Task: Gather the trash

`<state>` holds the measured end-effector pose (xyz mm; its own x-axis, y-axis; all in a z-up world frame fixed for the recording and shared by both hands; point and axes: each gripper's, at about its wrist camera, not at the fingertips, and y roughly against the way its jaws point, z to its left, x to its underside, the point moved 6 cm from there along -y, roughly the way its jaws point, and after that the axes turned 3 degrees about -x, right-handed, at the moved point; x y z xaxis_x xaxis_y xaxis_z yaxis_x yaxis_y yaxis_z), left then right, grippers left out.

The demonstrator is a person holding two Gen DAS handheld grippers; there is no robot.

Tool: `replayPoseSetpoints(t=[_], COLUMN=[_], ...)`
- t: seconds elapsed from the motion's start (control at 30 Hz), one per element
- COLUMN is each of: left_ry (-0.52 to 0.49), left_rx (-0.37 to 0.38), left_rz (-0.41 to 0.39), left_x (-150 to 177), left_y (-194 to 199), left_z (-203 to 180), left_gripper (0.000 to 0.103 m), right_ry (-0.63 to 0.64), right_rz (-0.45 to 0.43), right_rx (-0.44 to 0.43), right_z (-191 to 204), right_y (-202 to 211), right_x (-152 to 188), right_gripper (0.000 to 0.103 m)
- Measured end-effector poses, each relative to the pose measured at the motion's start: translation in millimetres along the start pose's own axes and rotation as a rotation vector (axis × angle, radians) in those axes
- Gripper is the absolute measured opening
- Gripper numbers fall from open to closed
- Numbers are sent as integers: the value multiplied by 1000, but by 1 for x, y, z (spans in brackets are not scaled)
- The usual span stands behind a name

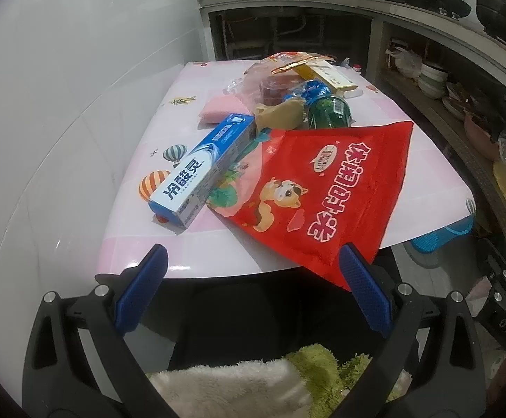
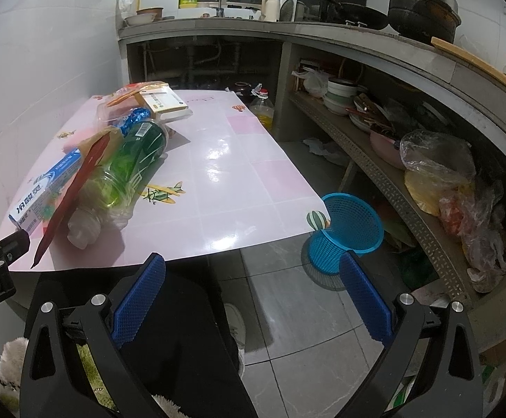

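Trash lies in a heap on the pink table: a red snack bag hanging over the front edge, a blue-white toothpaste box, a green plastic bottle, a yellow-white box and clear wrappers. A blue mesh basket stands on the floor by the table's right corner. My left gripper is open and empty, just short of the front edge, its right finger beside the red bag. My right gripper is open and empty, at the front edge right of the heap.
A white tiled wall runs along the table's left side. A concrete counter with pots wraps the back and right, with shelves of bowls and bags below. An oil bottle stands behind the table. Grey floor tiles lie to the right.
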<state>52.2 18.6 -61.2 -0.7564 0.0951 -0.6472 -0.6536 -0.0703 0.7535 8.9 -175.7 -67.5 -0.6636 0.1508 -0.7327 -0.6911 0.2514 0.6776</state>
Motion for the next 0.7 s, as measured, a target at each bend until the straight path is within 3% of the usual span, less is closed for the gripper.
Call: replayPoseSetpoints(t=[0.3,0.57,0.67,0.7], left_ry=[31,54,40,32], left_rx=[-21,-44,-6,42], left_rz=[-12,-36,-47,-53], left_x=[-5,-7,-5,-3], left_y=[-5,-9,-12,-12], left_z=[11,35,43,44], left_gripper=[95,95,95,95], right_ry=[-3,15,8,4], right_rz=[-4,-48,-54,-52], right_rx=[-23,-95,-125,-134], right_z=[3,17,19,18], right_y=[-5,-6,-12,-14], right_x=[0,-9,-12,-12], right_gripper=[97,97,97,97])
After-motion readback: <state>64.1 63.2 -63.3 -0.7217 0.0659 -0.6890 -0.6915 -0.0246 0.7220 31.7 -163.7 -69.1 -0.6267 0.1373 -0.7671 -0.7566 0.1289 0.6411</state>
